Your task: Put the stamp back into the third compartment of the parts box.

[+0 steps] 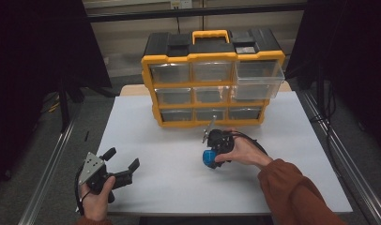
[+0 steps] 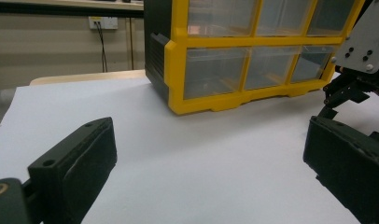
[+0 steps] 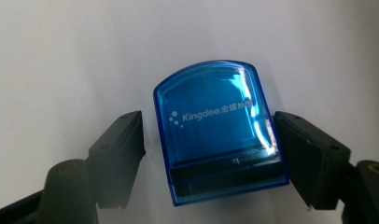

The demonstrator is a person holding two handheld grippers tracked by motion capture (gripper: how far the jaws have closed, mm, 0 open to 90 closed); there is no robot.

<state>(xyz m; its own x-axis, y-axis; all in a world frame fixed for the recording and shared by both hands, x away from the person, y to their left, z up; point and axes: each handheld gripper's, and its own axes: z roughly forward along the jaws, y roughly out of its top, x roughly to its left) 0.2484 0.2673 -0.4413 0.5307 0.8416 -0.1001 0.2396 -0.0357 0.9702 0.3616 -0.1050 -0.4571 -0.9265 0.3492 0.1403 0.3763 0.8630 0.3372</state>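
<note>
Dim room. White tabletop [image 1: 146,140], pale wood edge showing at far side [image 2: 85,77]. Beige panelled wall [image 1: 127,47] behind, dark rail [image 1: 188,13] running across it. Wall socket [image 2: 102,22] with black cable hanging down. Black curtains at left [image 1: 34,56] and right [image 1: 353,61]. Grey floor [image 1: 43,145], metal rails along both table sides [image 1: 50,161].

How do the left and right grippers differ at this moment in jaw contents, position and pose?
The left gripper has nothing between its wide-open jaws; the right gripper straddles a translucent blue plastic box printed Kingdee, with a gap still showing on one side. The left sits near the white table's front left corner; the right is mid-table, before the yellow-and-black drawer organiser. The left points across the table; the right points down. Both are hand-held with black jaws.
</note>
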